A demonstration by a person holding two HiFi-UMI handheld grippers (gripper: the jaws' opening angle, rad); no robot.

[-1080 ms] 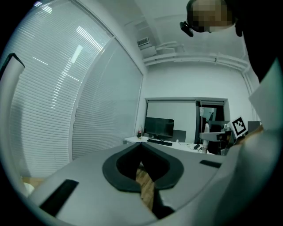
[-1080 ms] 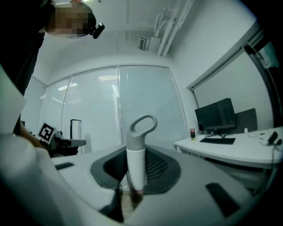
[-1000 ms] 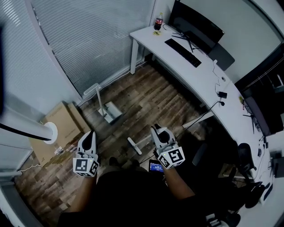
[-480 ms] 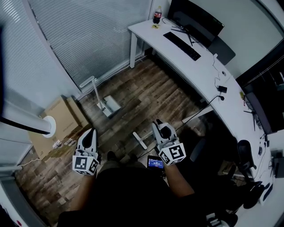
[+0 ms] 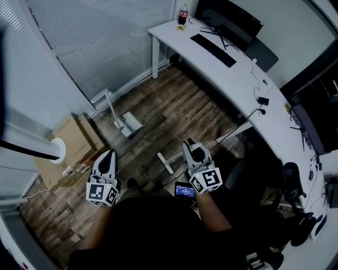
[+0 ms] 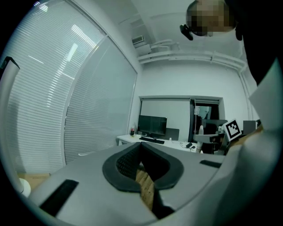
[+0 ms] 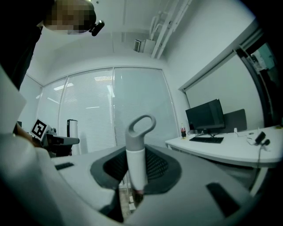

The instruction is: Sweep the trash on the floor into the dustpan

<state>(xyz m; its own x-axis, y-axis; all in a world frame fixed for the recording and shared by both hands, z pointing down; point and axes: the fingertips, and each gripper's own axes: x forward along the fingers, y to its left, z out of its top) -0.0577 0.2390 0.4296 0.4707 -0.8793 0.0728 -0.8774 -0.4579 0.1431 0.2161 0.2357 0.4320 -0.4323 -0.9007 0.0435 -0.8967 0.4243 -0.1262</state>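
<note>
Small pale scraps (image 5: 74,170), probably the trash, lie on the wood floor (image 5: 174,108) beside a cardboard box (image 5: 73,138) at the left wall. The left gripper (image 5: 108,157) has its jaws together on nothing. The long-handled dustpan (image 5: 130,125) stands upright at the foot of the blinds, well apart from both grippers. It looks light and rigid, and its tall handle is the place to take it. The broom (image 5: 165,163) rests its head on the floor, and it seems light, stiff and smooth. The right gripper (image 5: 191,148) is clamped just below its grey hanging loop. The cola bottle (image 5: 182,13) has a red label that is unreadable.
</note>
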